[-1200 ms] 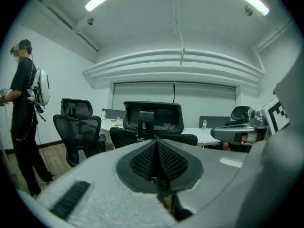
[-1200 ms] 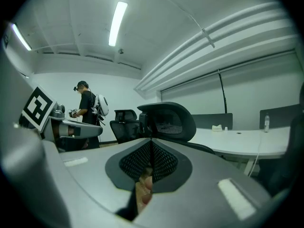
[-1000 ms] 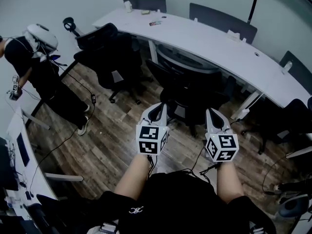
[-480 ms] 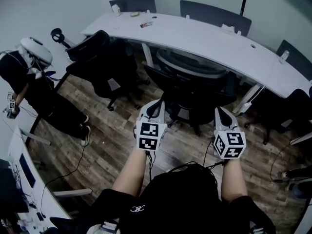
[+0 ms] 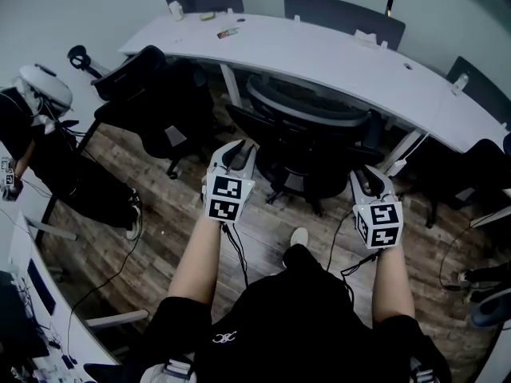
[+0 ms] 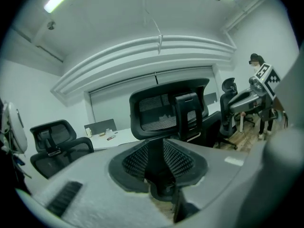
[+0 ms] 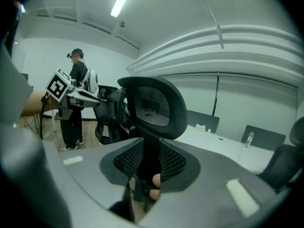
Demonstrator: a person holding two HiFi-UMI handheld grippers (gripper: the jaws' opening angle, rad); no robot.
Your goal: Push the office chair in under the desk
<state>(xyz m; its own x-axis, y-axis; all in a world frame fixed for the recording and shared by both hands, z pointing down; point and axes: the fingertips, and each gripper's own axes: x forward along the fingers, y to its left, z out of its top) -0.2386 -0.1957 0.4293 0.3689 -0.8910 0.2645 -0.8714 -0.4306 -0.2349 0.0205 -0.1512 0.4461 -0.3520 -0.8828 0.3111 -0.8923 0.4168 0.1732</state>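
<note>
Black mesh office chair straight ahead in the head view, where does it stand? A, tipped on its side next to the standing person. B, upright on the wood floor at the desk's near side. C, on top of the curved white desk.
B: the black mesh office chair stands upright on the wood floor, close to the near edge of the curved white desk.

I note a person (image 5: 48, 146) in dark clothes with a white headset (image 5: 44, 86) standing at far left on the wood-plank floor (image 5: 160, 238), a spare black chair (image 5: 156, 94) near them, and dark partition panels (image 5: 343, 10) along the far wall.
</note>
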